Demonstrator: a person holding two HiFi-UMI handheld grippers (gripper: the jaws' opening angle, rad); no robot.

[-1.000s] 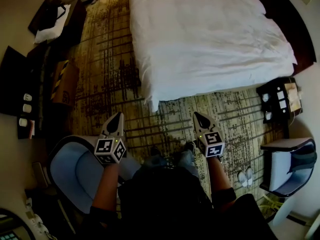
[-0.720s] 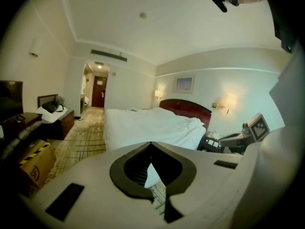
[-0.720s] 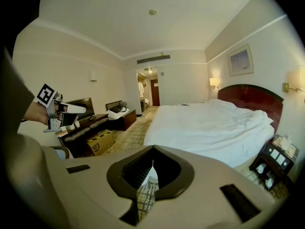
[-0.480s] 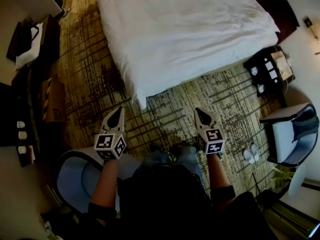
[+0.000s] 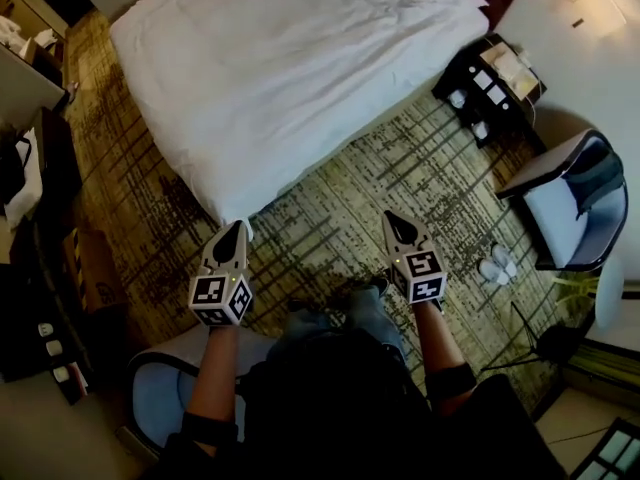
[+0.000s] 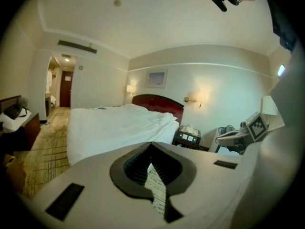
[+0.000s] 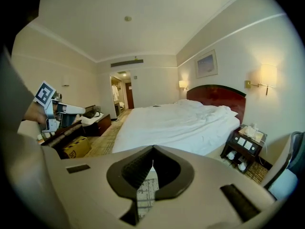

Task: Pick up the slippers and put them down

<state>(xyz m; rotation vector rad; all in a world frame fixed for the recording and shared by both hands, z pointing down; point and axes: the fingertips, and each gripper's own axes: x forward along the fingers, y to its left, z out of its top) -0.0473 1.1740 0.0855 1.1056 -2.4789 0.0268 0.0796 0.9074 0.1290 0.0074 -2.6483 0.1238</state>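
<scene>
Swung toward 10 o'clock since the earlier head view are the bed (image 5: 290, 68) and the nightstand (image 5: 487, 80). The slippers (image 5: 497, 265) have risen from the lower right to mid-right. Both tools are kept at the same places in the view.

Counted in the head view: one bed, one nightstand, two chairs, two slippers, two tools. The left tool (image 5: 237, 230) and the right tool (image 5: 392, 218) are both clenched, with nothing between the jaws; only a sliver of carpet (image 5: 420, 183) is seen through each gap.

The two white slippers lie side by side on the carpet at about 3 o'clock of the right tool, apart from it and just beside the front of the grey-seated chair (image 5: 563, 200). A blue armchair (image 5: 160, 393) stands at 7 o'clock, behind the left tool.

In the right gripper view one cardboard box (image 7: 76, 148) is shown at 9 o'clock; its print cannot be read. Two lit wall lamps (image 7: 268, 75) and one framed picture (image 7: 207, 63) are also counted there. Each tool's cube bears square black-and-white markers.

The bed's near corner lies just beyond the left tool's tip. A band of open carpet runs between the bed's edge and the person, through to the slippers.
</scene>
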